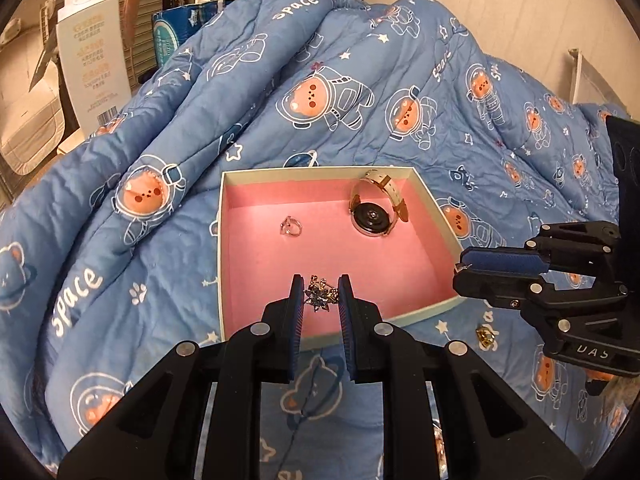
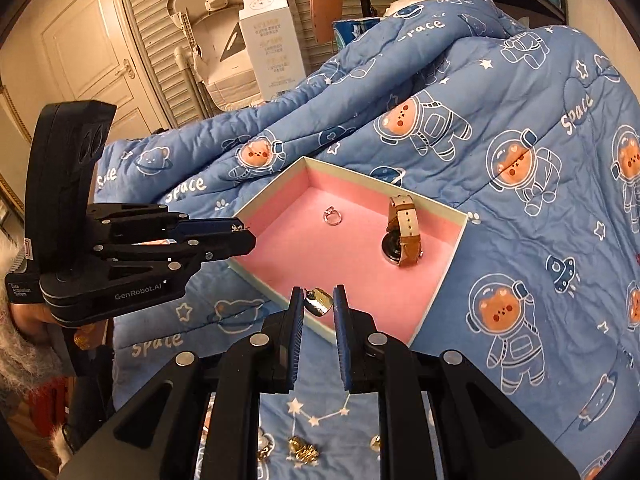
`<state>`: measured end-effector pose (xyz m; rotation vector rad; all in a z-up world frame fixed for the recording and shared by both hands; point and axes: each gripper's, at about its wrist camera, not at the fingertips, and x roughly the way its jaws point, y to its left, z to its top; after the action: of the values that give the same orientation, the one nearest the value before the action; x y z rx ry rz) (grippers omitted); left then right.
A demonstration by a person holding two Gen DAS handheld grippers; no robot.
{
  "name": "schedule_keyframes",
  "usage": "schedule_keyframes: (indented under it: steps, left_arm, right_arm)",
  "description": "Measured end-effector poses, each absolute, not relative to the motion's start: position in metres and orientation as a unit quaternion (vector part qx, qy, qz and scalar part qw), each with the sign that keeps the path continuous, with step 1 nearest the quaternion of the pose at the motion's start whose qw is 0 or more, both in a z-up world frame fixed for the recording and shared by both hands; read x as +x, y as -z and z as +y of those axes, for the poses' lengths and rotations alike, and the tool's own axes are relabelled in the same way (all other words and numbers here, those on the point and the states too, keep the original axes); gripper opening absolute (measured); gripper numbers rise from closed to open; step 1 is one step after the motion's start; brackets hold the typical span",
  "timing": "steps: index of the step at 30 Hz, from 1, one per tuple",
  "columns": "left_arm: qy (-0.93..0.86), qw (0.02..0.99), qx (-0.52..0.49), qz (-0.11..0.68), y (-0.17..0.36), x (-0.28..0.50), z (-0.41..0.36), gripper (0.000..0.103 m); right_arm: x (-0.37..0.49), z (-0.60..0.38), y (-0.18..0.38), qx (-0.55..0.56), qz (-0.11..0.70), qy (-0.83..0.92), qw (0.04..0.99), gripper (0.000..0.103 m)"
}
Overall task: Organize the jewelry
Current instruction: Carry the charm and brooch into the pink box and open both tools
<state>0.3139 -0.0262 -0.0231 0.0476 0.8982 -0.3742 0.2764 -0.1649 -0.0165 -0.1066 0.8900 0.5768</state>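
Pink-lined box (image 1: 436, 216) on blue quilt (image 1: 120, 288) — astronaut-bear print, white stars.

The pink tray (image 1: 434, 216) is open from above, its floor bare except the watch (image 1: 374, 216) and ring (image 1: 291, 226) (both toward the far wall).

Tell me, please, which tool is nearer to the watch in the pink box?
The right tool, probably: it sits at the box's near edge below the watch. The left tool sits farther along that edge.
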Motion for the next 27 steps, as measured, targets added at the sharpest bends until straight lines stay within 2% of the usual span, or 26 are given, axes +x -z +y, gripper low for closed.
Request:
schedule_keyframes:
  steps: [9, 27]
  left_arm:
    - [0.171, 0.855, 0.059, 0.486, 0.055, 0.361, -0.044, 0.018]
    - [0.162, 0.836, 0.092, 0.517, 0.078, 0.39, -0.06, 0.018]
  right_arm:
    - [0.325, -0.149, 0.048, -0.078, 0.477, -0.262, 0.835, 0.015]
    - [0.353, -0.135, 0.072, -0.089, 0.518, -0.247, 0.814, 0.015]
